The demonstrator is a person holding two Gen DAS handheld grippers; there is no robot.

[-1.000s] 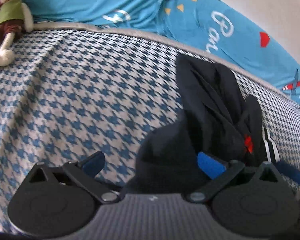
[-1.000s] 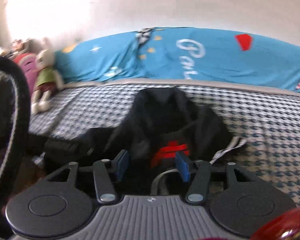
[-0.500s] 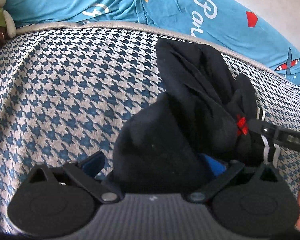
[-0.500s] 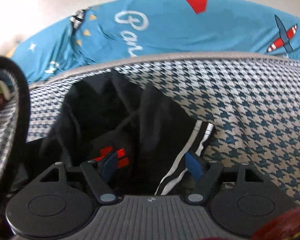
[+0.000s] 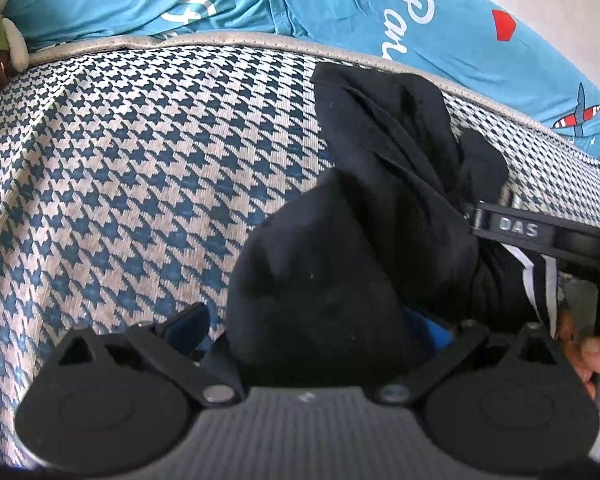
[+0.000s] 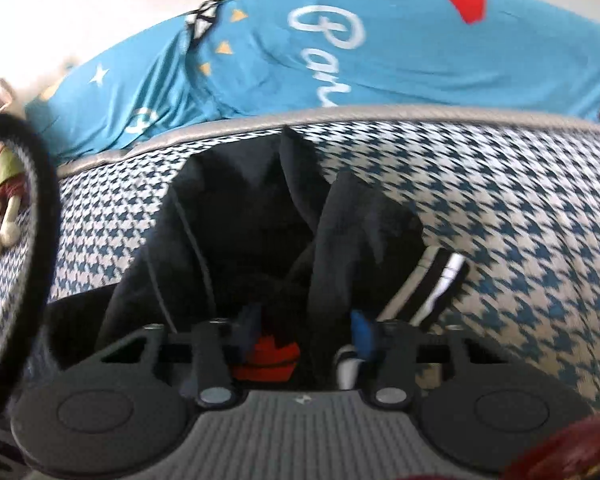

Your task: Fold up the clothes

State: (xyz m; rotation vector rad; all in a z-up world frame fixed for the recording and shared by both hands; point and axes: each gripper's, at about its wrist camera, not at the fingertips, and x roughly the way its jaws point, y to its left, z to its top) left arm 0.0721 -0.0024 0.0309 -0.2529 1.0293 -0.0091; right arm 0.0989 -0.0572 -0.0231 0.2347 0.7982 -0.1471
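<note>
Left wrist view shows the black garment [image 5: 380, 200] bunched on the houndstooth bed cover [image 5: 140, 160], its nearest bulge lying between the two blue-padded fingers of the left gripper [image 5: 308, 328]. Those fingers stand wide apart; the left pad is clear of the cloth, while the right pad is half buried under the fabric, so whether it presses cannot be told. From the right edge of that view the right gripper's finger [image 5: 540, 232] reaches against the garment's side, near the white stripes [image 5: 536, 280] of a cuff or hem, and part of a hand [image 5: 592, 352] shows below it. In the right wrist view the same garment [image 6: 260, 220] lies straight ahead and runs down between the fingers of the right gripper [image 6: 304, 328], whose jaws are closing, with black cloth and a red patch [image 6: 268, 360] between the pads; the striped edge [image 6: 436, 284] sits just outside the right pad. Behind the garment a blue printed sheet [image 6: 380, 52] lies along the bed's far edge, and a stuffed toy [image 6: 4, 196] rests at the far left.
</note>
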